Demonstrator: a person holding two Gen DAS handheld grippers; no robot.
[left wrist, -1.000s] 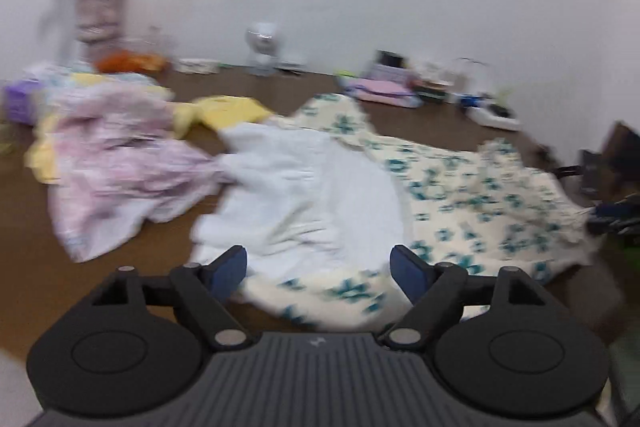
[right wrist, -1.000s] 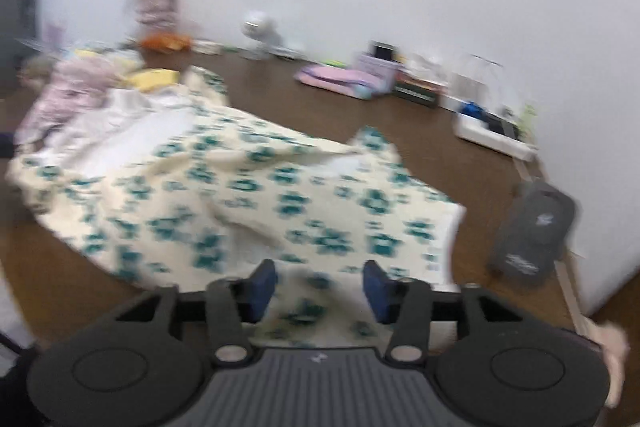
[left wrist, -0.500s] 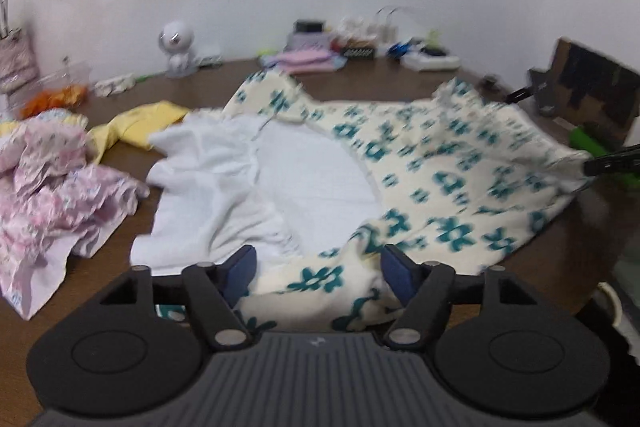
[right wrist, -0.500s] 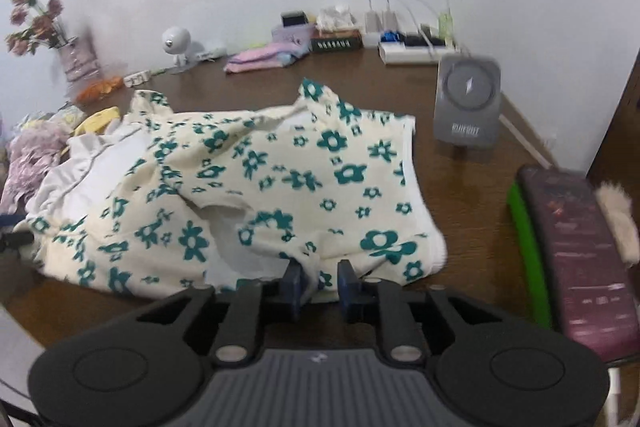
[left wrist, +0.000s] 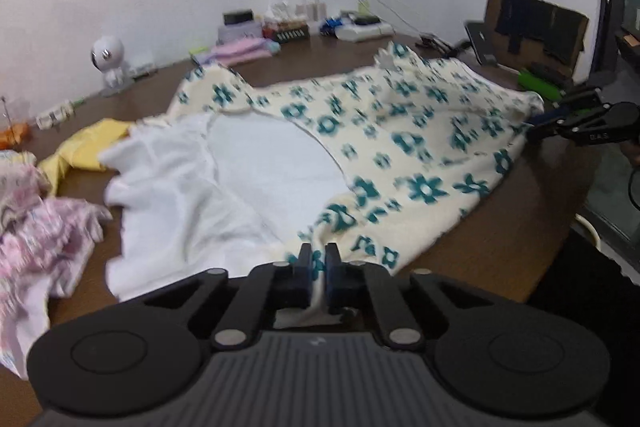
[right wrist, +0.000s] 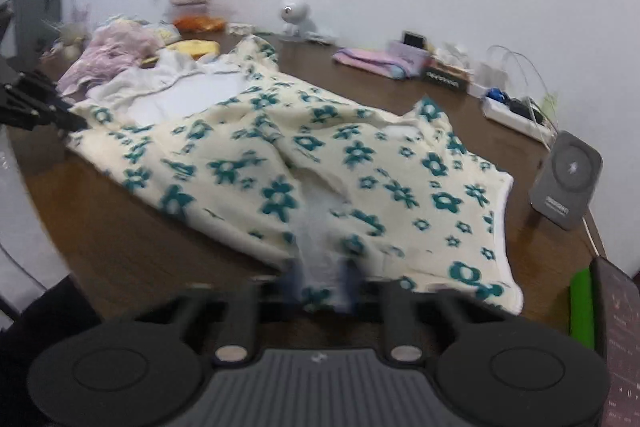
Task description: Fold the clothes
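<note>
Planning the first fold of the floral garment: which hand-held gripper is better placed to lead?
Left hand-held gripper: it sharply pinches the floral garment hem. The right is blurred, its jaws closing around fabric.

Cream garment with teal flowers and a white lining, on a dark brown bench; a white cloth, a yellow cloth, a pink patterned cloth; black grippers

Floral garment on the table — pink clothes left.
</note>
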